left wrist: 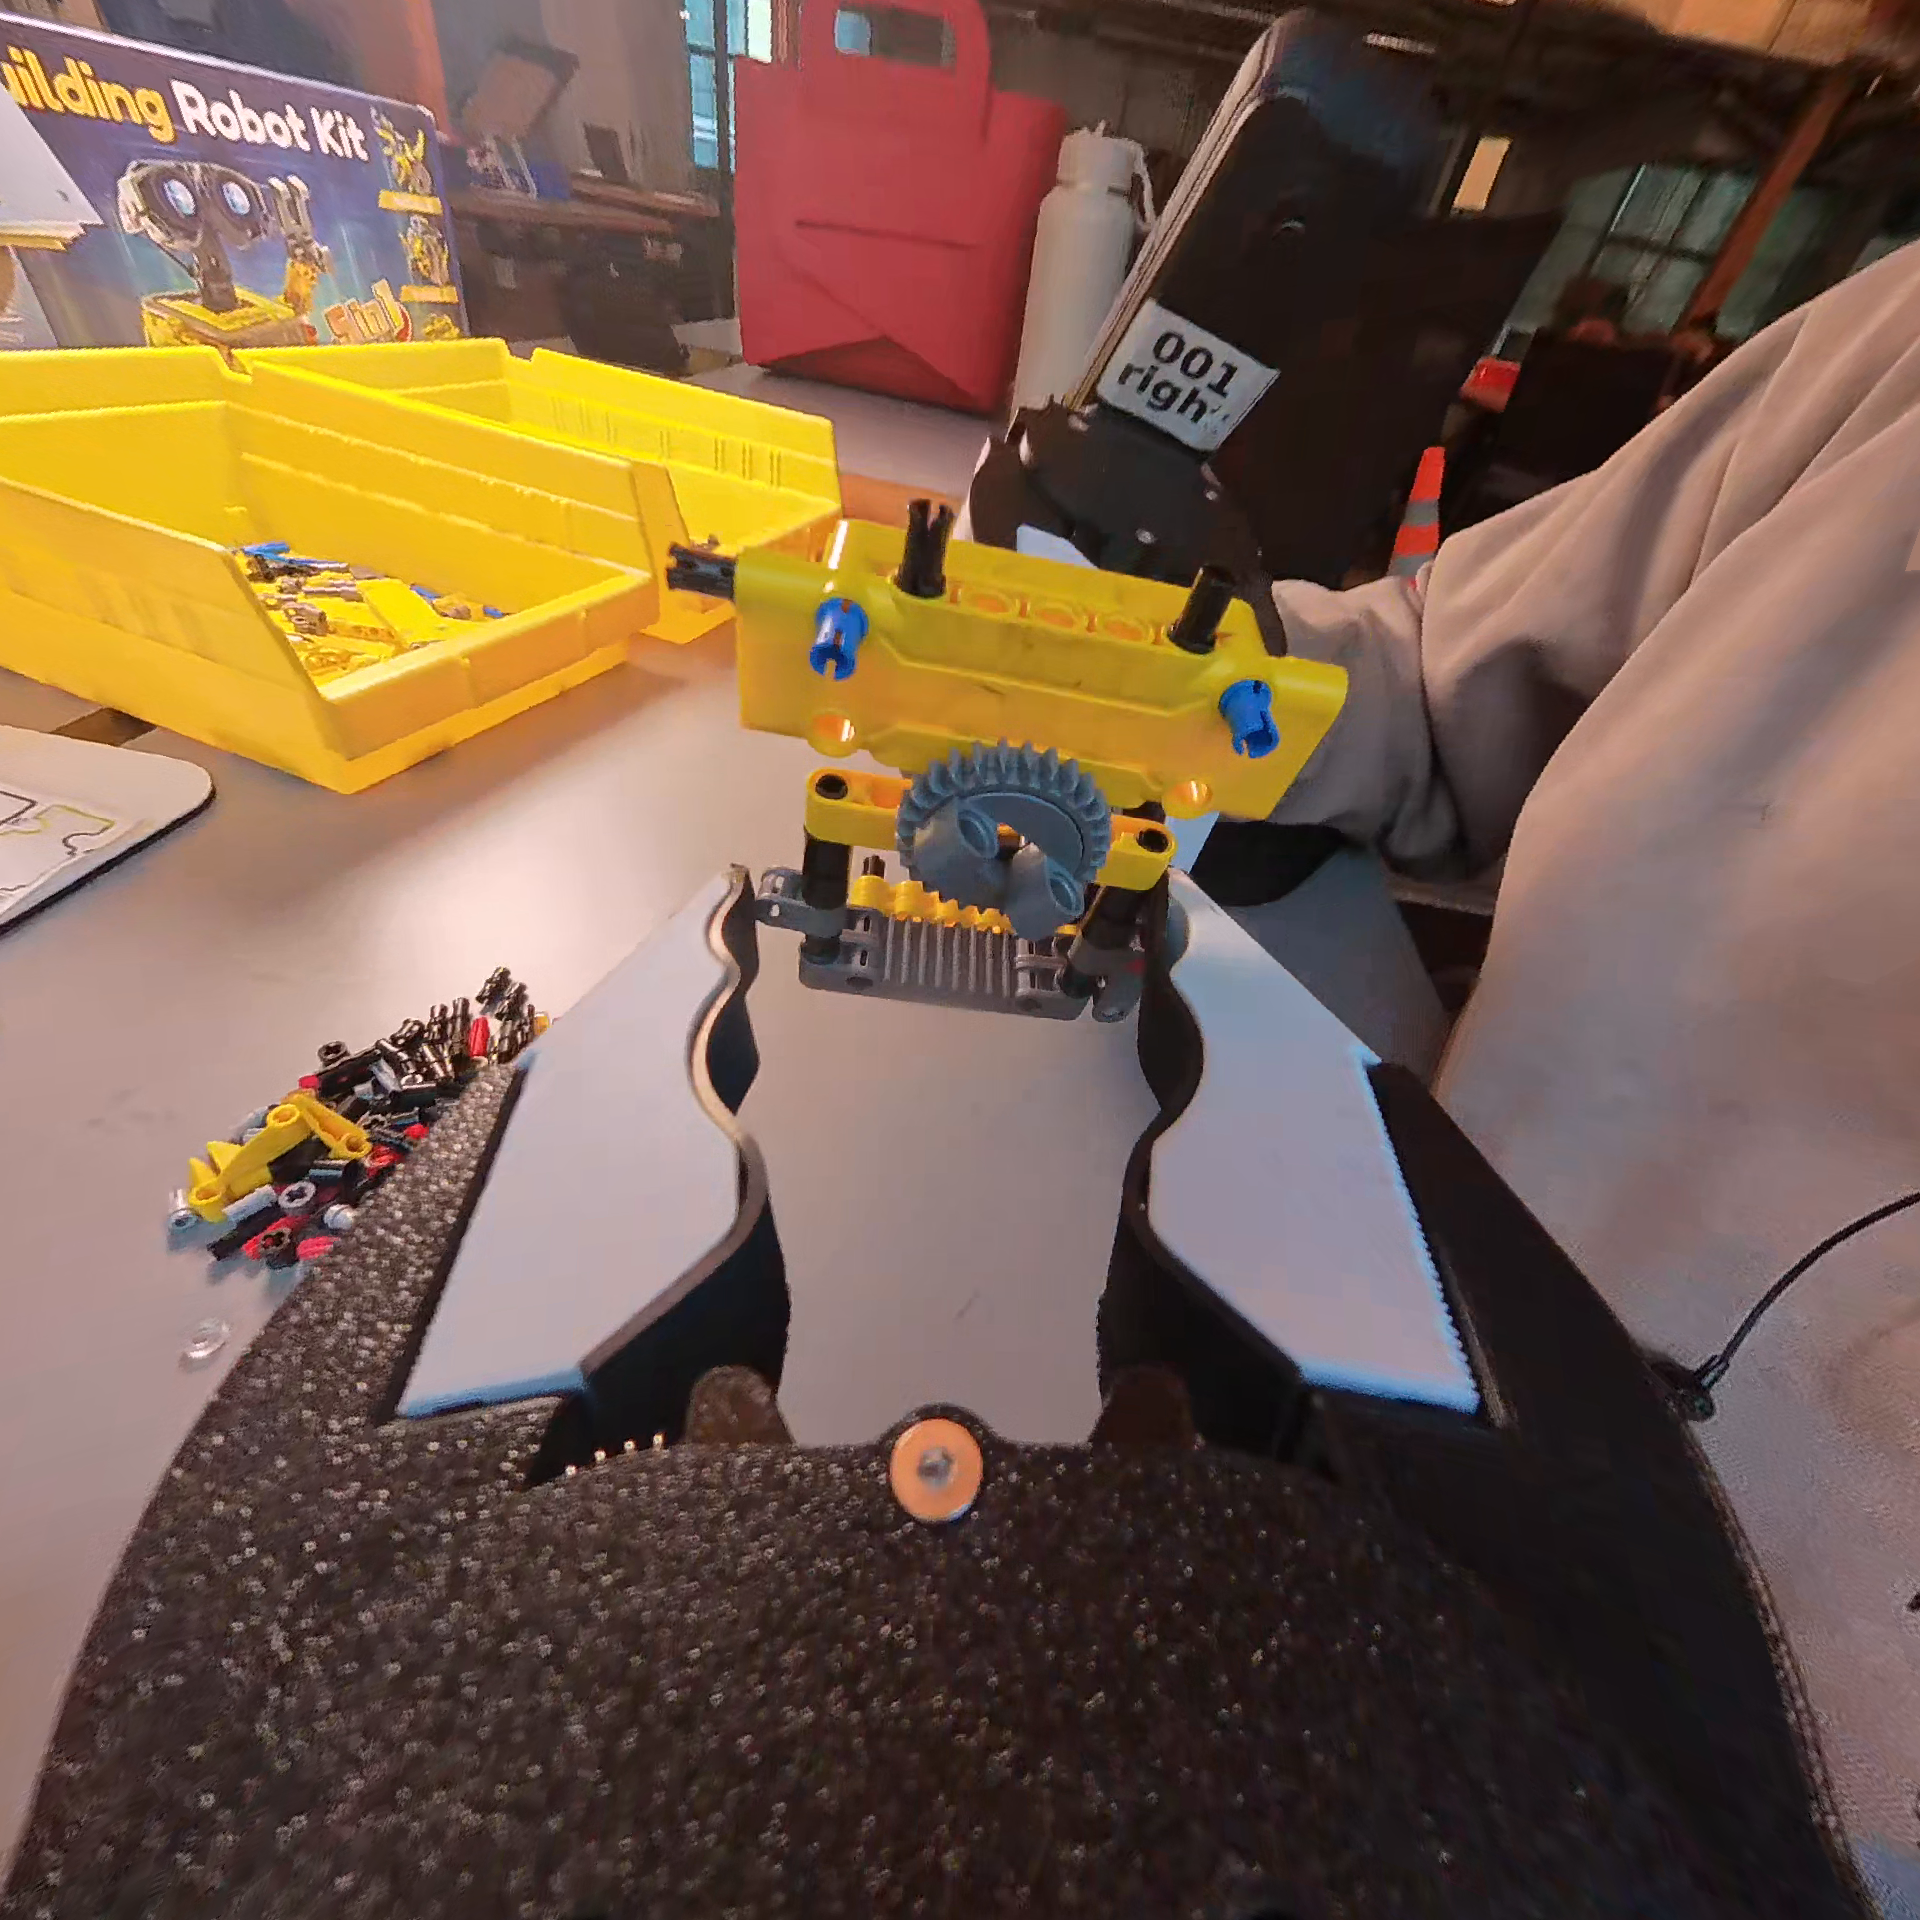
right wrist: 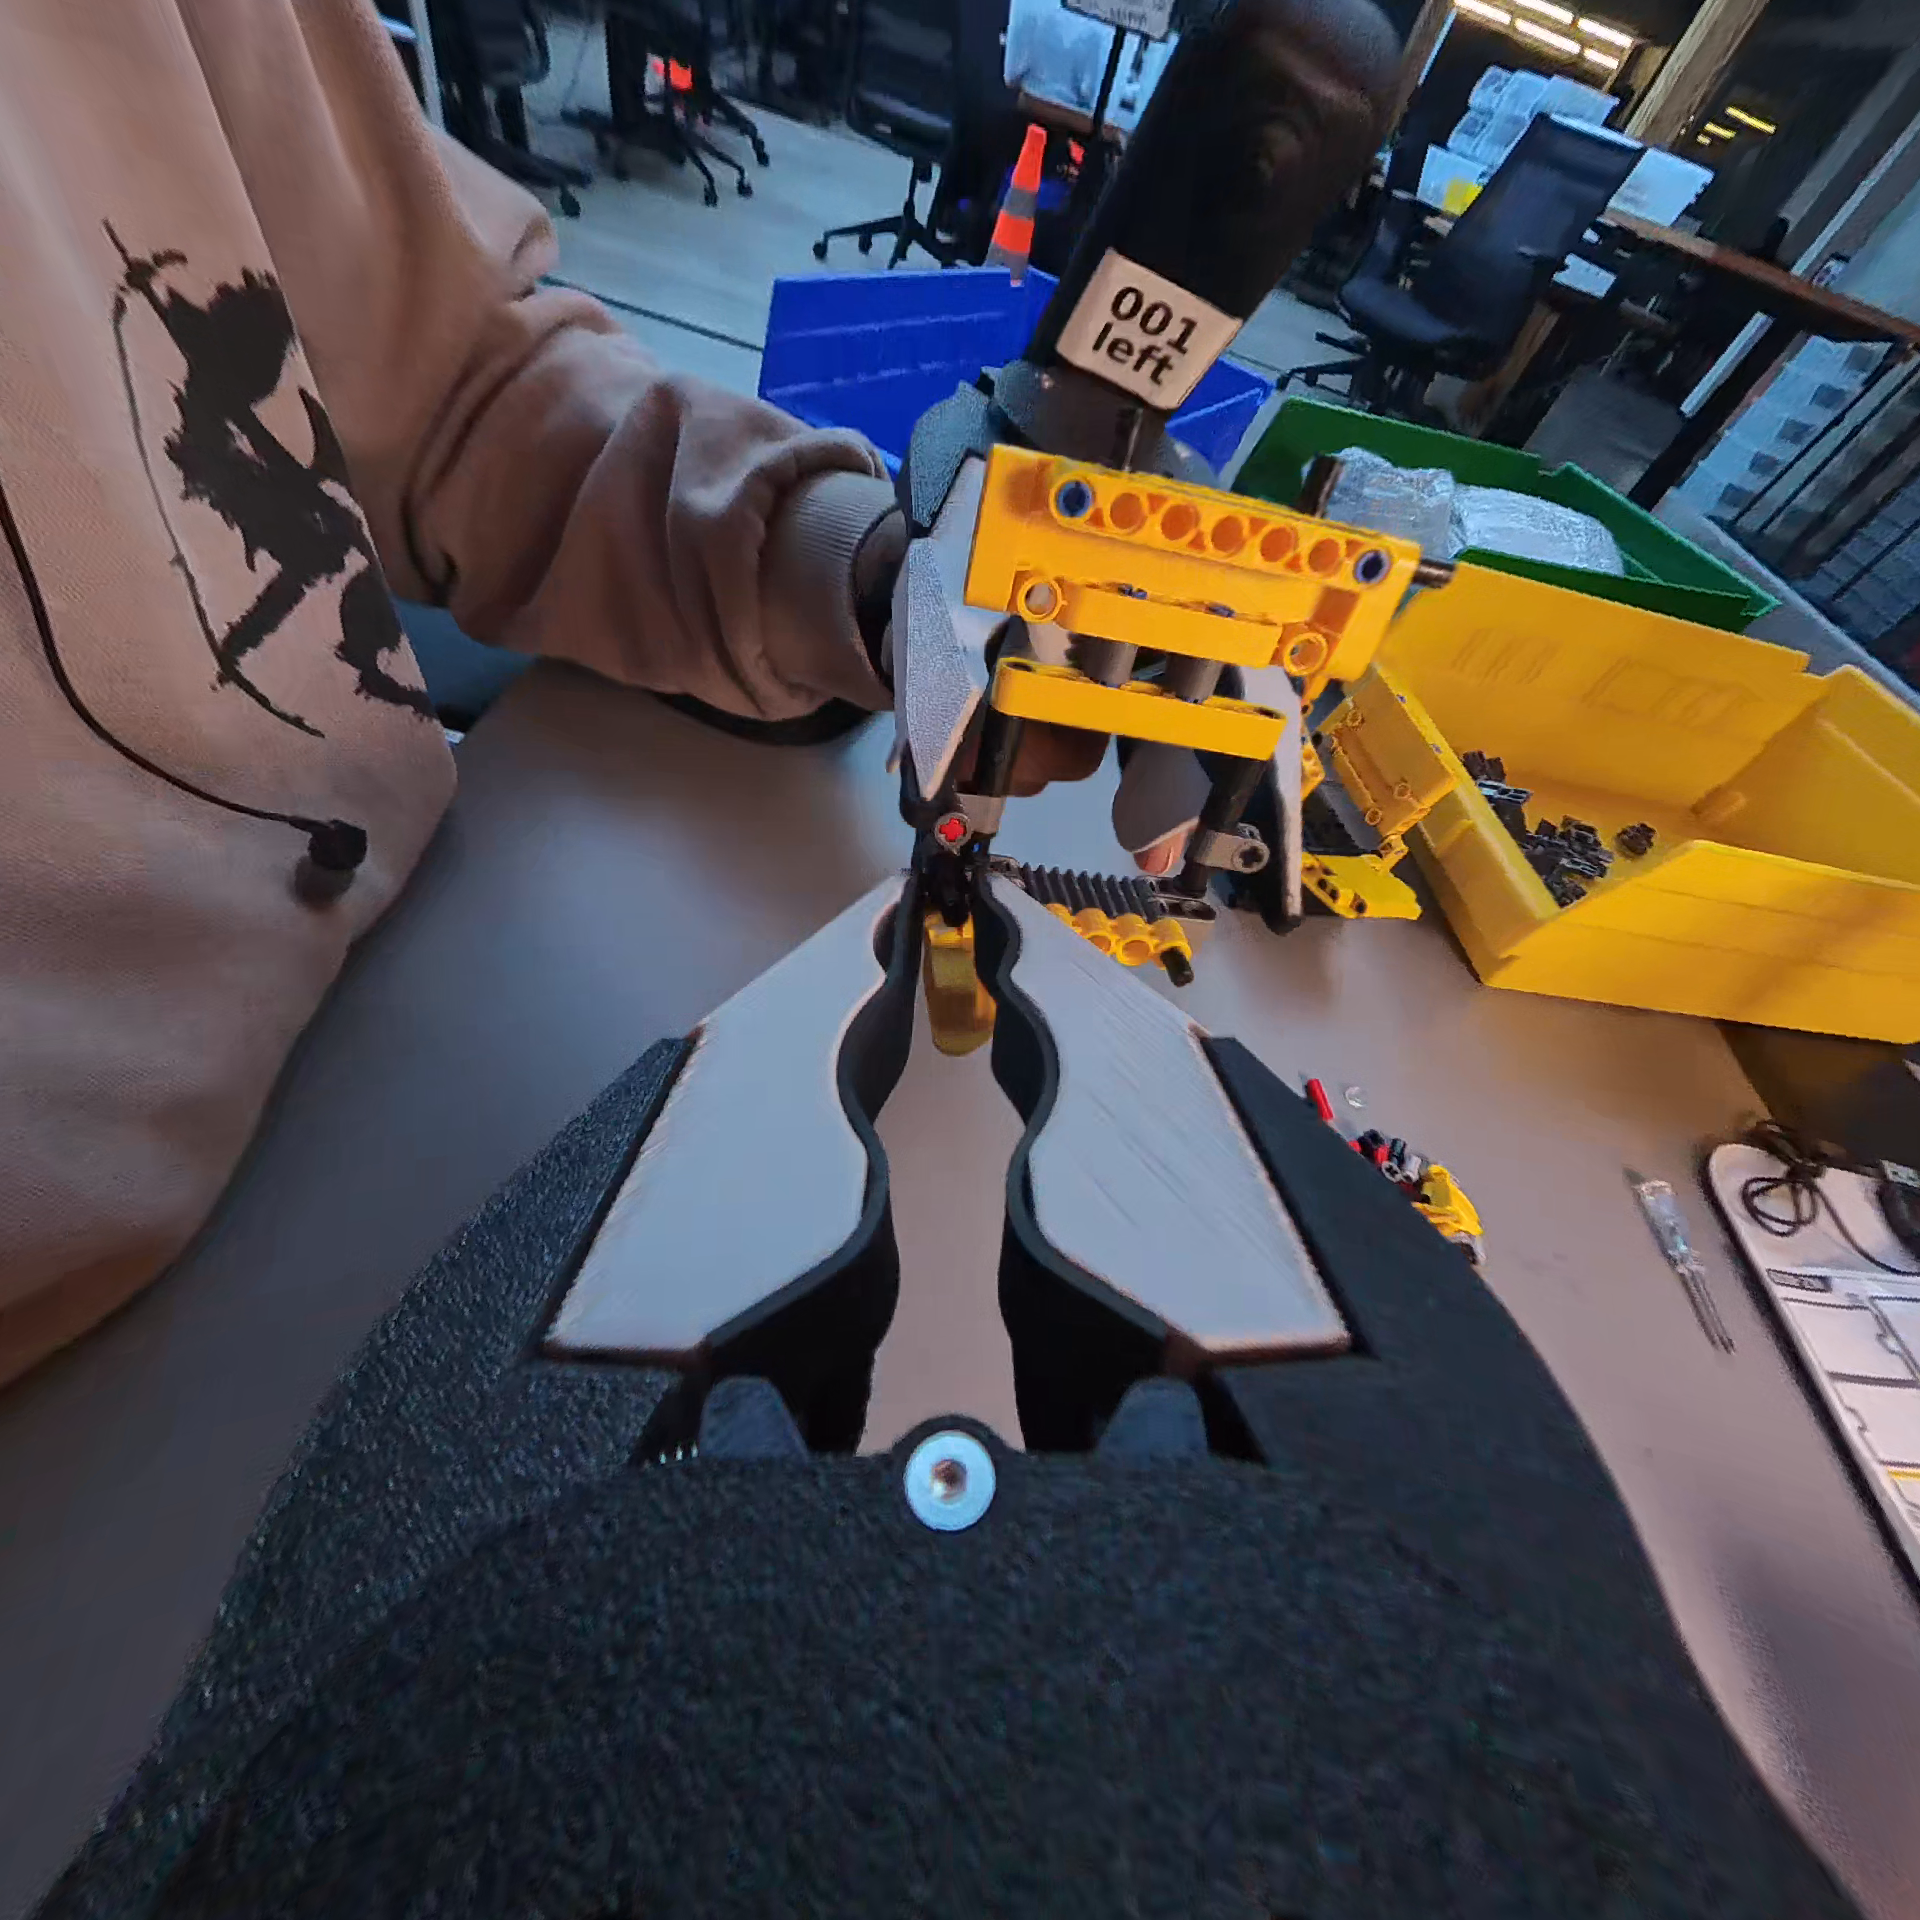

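A toy-brick assembly (left wrist: 1023,665) has a yellow frame block with blue and black pins, a grey gear (left wrist: 997,821) and a grey ribbed base plate (left wrist: 940,961). My left gripper (left wrist: 945,920) is shut on the base, one finger on each side, holding it above the table. The right wrist view shows the assembly (right wrist: 1184,551) from its other side in the left gripper (right wrist: 1112,831). My right gripper (right wrist: 948,896) is shut on a small yellow piece (right wrist: 951,987) with a black pin, at the assembly's lower corner by a red axle end (right wrist: 951,828). The right gripper (left wrist: 1122,509) shows behind the assembly.
Yellow bins (left wrist: 416,582) with small parts stand at the left, also in the right wrist view (right wrist: 1662,831). A pile of loose pins (left wrist: 343,1132) lies on the grey table (left wrist: 416,914). A kit box (left wrist: 239,208), red bag (left wrist: 883,208), instruction sheet (right wrist: 1849,1351) and screwdriver (right wrist: 1683,1257) are around. A person's sleeve (right wrist: 623,499) is close. My two grippers' fingertips are within a few centimetres of each other.
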Motion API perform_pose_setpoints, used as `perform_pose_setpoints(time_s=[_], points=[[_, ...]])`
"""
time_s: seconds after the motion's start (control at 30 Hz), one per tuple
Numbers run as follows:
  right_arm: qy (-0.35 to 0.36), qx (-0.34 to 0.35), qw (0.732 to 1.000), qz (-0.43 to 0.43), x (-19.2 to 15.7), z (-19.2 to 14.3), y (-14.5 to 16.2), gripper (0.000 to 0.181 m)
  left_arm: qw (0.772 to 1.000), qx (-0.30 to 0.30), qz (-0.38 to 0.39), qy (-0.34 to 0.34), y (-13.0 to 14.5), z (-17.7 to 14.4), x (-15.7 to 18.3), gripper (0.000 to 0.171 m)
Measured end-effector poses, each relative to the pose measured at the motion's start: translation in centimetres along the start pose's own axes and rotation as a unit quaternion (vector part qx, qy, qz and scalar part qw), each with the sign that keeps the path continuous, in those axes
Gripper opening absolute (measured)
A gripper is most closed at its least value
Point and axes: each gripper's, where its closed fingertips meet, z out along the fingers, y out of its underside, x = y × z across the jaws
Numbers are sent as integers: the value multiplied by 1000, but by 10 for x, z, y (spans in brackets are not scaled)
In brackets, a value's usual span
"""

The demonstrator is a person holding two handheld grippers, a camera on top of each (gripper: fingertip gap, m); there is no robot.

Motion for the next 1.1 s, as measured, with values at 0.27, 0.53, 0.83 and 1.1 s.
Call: perform_pose_setpoints(time_s=[0.27, 0.53, 0.83, 1.1], points=[[15, -43, 996, -76, -7, 9, 11, 7, 999, -48, 21, 2, 15, 1, -1, 73], [10, -16, 999, -30, 5, -9, 10, 7, 999, -32, 27, -22, 5, -29, -18, 12], [-26, 6, 1000, 9, -4, -4, 14, 7, 1000, -8, -10, 19, 6, -27, -8, 16], [-116, 35, 991, 53, -30, -3, 7, 7, 991, -5, -36, 128, 17, -12, 26, 57]])
